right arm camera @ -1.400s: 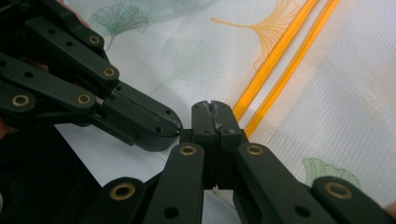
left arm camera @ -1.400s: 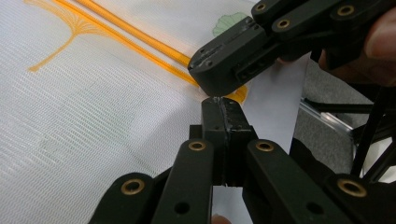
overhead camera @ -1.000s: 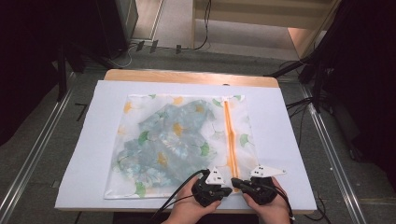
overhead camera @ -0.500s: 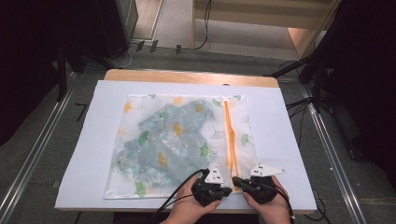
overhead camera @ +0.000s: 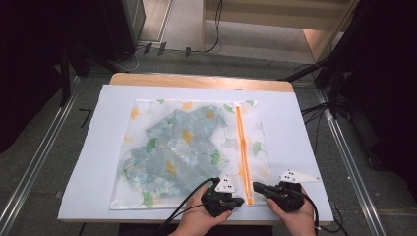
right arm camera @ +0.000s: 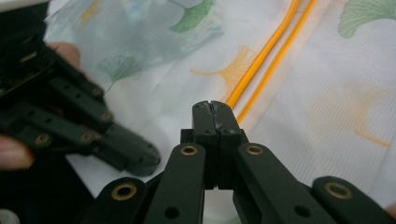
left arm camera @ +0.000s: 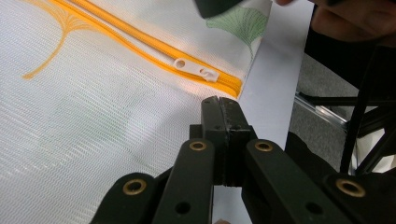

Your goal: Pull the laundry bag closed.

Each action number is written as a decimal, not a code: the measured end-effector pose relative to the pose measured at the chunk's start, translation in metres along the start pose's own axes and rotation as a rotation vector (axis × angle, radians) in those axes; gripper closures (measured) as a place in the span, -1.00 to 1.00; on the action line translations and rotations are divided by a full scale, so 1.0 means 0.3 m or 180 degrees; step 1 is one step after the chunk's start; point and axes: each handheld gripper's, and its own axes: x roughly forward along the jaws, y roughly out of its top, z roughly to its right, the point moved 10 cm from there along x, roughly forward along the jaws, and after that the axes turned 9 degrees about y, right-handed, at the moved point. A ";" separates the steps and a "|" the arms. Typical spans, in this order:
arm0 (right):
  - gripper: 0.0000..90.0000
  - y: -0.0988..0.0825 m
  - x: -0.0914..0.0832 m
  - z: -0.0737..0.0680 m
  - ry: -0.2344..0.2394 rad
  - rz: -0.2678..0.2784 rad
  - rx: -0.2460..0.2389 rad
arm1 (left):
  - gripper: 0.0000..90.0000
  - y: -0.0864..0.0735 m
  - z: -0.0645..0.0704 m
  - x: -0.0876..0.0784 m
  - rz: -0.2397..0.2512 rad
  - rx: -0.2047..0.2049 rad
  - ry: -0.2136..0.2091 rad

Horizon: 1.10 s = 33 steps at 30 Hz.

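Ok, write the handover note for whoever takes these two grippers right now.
Left gripper: jaws shut, empty, just short of the zipper pull.
Right gripper: jaws shut, empty, over the mesh bag beside the orange zipper.
Bag lies flat on the white sheet, patterned garment inside. The pull sits at the near end of the zipper.
Done: garment is in the bag.
Left: nothing gripped yet; probably take the pull and work the zipper.

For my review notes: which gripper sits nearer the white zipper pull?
The left gripper: its shut tips lie just short of the zipper pull, while the right gripper sits across the zipper.
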 end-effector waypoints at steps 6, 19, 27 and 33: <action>1.00 -0.064 0.015 -0.034 -0.0160 -0.0328 -0.0120 | 1.00 0.000 0.000 0.000 0.0003 0.0009 0.0008; 0.86 -0.062 0.083 -0.025 -0.0004 -0.0326 0.0317 | 1.00 -0.001 0.000 -0.001 -0.0003 0.0011 0.0005; 1.00 -0.068 0.058 -0.037 0.0068 -0.0346 0.0159 | 1.00 -0.001 -0.001 -0.001 -0.0001 0.0007 0.0006; 0.83 -0.077 0.039 -0.030 -0.0117 -0.0356 0.0070 | 1.00 -0.001 -0.001 -0.001 -0.0003 0.0015 0.0005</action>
